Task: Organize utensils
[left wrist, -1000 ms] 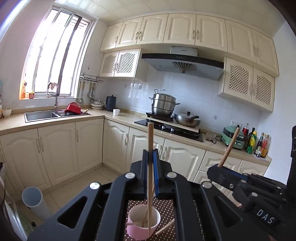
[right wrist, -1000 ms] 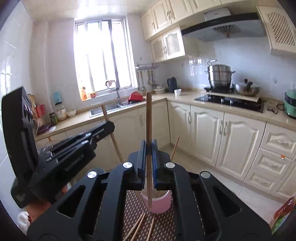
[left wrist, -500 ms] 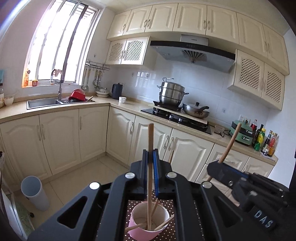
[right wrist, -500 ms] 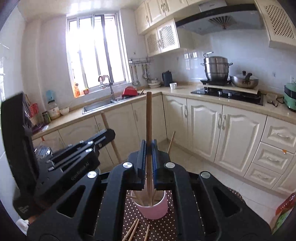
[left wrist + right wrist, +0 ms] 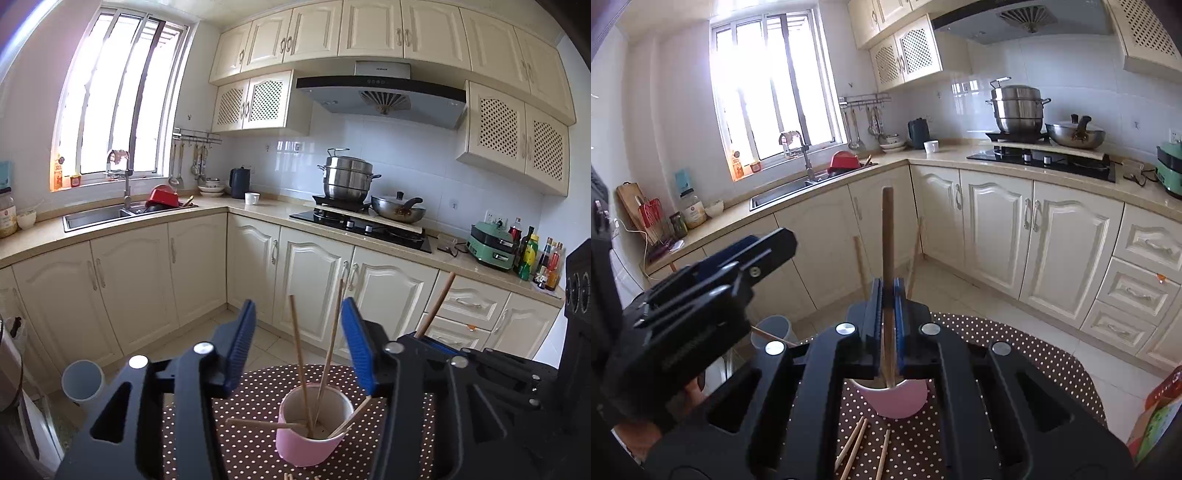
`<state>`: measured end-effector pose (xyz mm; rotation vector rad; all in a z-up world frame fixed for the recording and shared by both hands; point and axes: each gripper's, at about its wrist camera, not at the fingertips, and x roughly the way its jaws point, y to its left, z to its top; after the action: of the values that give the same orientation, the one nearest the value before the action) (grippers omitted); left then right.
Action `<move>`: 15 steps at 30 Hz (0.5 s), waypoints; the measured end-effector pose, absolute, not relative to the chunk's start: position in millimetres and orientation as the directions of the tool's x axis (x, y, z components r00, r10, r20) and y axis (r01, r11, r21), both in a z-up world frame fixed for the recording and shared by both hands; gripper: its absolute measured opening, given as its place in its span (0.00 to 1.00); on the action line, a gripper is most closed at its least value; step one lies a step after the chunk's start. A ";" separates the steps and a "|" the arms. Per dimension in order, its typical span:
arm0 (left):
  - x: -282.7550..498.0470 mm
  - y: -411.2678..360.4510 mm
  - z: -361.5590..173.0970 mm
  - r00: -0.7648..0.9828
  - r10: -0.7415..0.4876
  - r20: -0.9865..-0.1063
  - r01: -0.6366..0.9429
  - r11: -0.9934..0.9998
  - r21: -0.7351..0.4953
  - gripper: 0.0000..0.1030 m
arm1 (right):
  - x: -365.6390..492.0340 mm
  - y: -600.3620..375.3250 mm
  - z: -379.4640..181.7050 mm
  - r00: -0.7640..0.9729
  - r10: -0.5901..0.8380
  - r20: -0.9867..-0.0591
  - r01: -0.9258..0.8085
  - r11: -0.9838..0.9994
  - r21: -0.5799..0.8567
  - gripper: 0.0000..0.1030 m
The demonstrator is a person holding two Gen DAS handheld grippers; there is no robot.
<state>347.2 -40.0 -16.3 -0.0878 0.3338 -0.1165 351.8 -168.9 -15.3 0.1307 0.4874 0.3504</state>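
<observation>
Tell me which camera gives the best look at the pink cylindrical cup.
The left wrist view. There the pink cylindrical cup shows its open rim, its inside and the wooden chopsticks standing in it, between the open left gripper. In the right wrist view, the right gripper covers most of the cup; only its lower wall shows.

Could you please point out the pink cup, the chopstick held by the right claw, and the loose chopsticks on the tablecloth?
pink cup (image 5: 295, 448): left wrist view, outer wall.
held chopstick (image 5: 887, 236): right wrist view, shaft above the right claw (image 5: 888, 295).
loose chopsticks (image 5: 854, 441): right wrist view, middle of the pair's shafts.
</observation>
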 end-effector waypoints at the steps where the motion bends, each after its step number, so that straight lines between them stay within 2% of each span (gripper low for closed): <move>1: 345.4 -39.3 -16.0 0.939 -0.124 -0.321 0.098 0.990 -0.098 0.51 | 351.9 -169.8 -16.2 0.825 0.359 -0.437 -0.294 0.932 0.210 0.06; 6: 332.0 -33.9 -11.8 0.941 -0.109 -0.322 0.087 0.993 -0.082 0.58 | 349.5 -171.2 -18.4 0.824 0.351 -0.445 -0.277 0.934 0.224 0.07; 15: 308.4 -16.6 -8.7 0.938 -0.077 -0.339 0.064 0.997 -0.051 0.59 | 339.6 -167.9 -16.9 0.826 0.331 -0.456 -0.258 0.942 0.216 0.07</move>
<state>308.4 -16.6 -8.7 -0.0390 0.3478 -0.0720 339.6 -167.9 -16.9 0.1479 0.5104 0.3140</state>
